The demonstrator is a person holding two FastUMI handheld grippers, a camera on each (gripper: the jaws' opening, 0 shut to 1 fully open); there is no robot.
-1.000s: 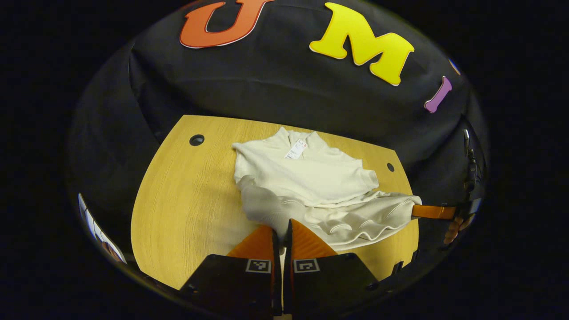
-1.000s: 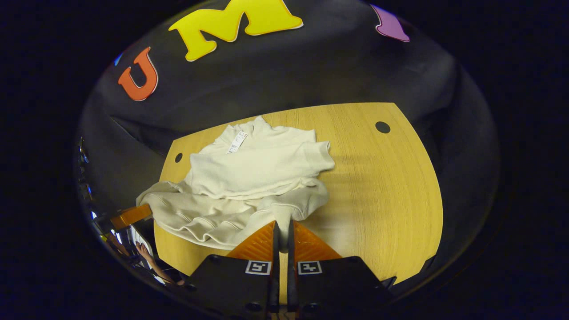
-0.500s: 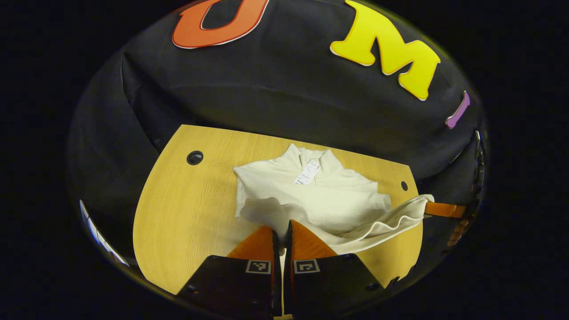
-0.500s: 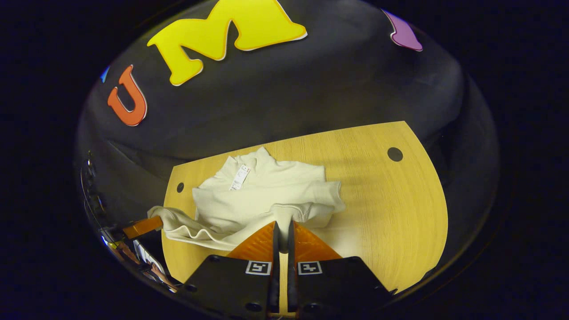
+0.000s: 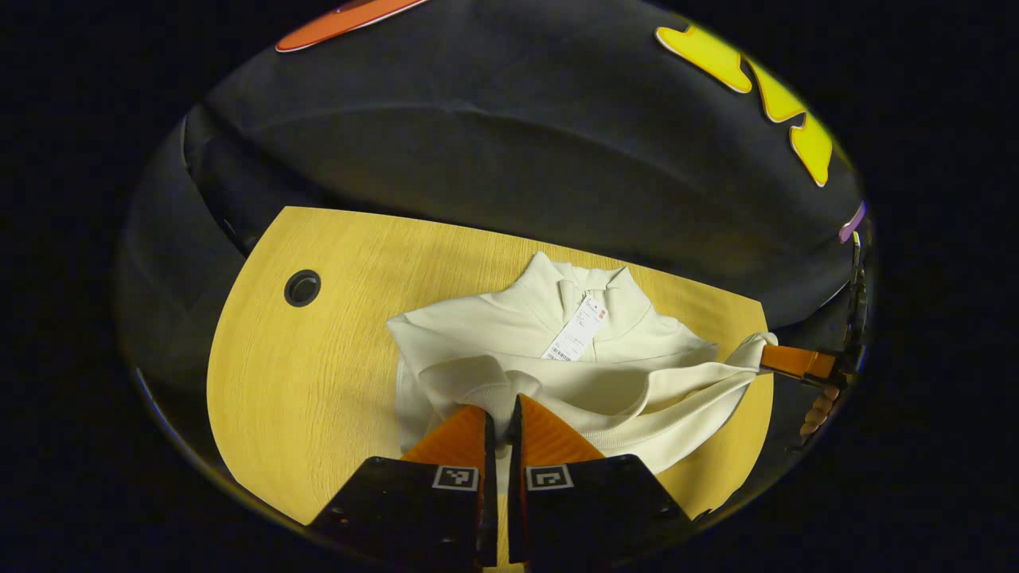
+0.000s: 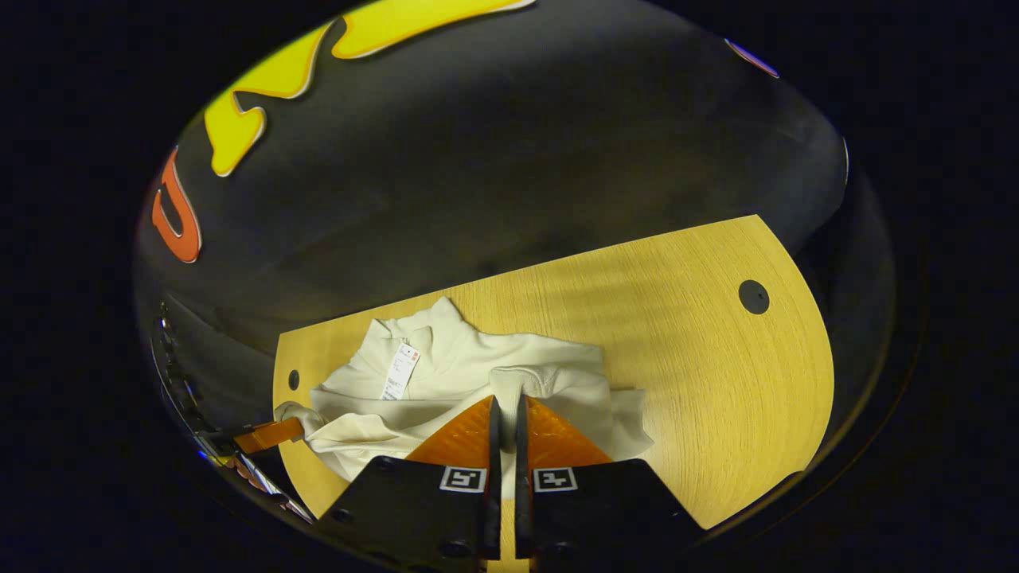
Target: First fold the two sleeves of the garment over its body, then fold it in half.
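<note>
A cream-white garment (image 5: 493, 334) lies on the wooden table (image 5: 318, 374), collar and paper tag (image 5: 577, 333) at the far side, sleeves folded in. My left gripper (image 5: 503, 404) is shut on one corner of the garment's hem, held up over the body. In the left gripper view the right gripper (image 5: 768, 356) pinches the other hem corner at the far right, with the hem stretched between the two. In the right gripper view the right gripper (image 6: 505, 399) is shut on the hem over the garment (image 6: 478, 358), and the left gripper (image 6: 296, 428) holds its corner at the left.
The table (image 6: 700, 358) has a round cable hole (image 5: 302, 287) at its far left and another (image 6: 753, 296) at its far right. Bare wood lies on both sides of the garment. Fingers of a hand (image 5: 816, 407) show under the right gripper. Black cloth walls stand behind.
Both grippers have carried the hem forward and up toward the collar. The lower half of the garment has lifted off the table and now lies over the upper half.
</note>
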